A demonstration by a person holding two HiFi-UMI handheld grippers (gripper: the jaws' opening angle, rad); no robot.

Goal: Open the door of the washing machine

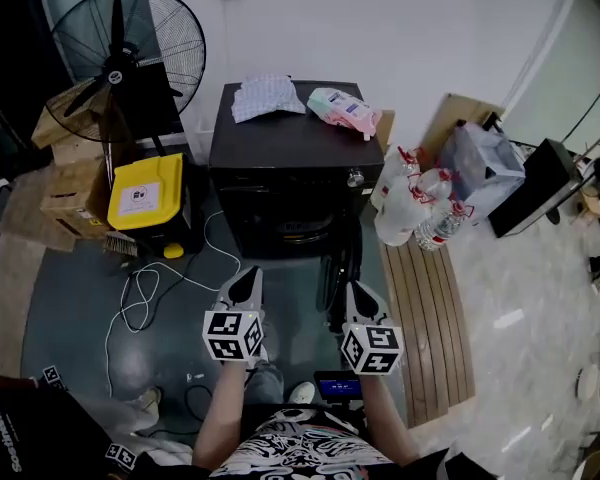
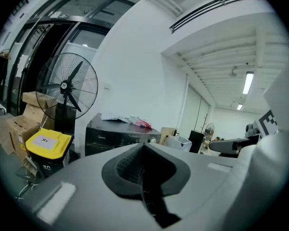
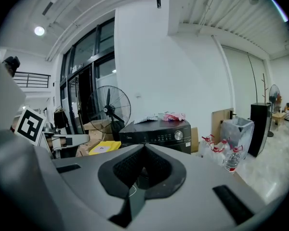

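A black washing machine [image 1: 292,158] stands against the white wall, with its front door [image 1: 298,230] facing me. It also shows as the machine [image 2: 116,134] in the left gripper view and the machine [image 3: 160,134] in the right gripper view, with a silver knob [image 3: 178,135]. My left gripper [image 1: 246,284] and right gripper [image 1: 362,299] hang side by side in front of the machine, a short way from its door, touching nothing. Both are shut and empty: left gripper [image 2: 143,147], right gripper [image 3: 144,147].
A folded cloth [image 1: 267,96] and a pink packet [image 1: 342,109] lie on the machine. A standing fan [image 1: 127,40], cardboard boxes [image 1: 72,183] and a yellow-lidded bin [image 1: 147,192] stand left. Water bottles [image 1: 412,206], a wooden pallet [image 1: 428,320] and a grey bin [image 1: 483,162] are right. A white cable [image 1: 145,293] trails on the floor.
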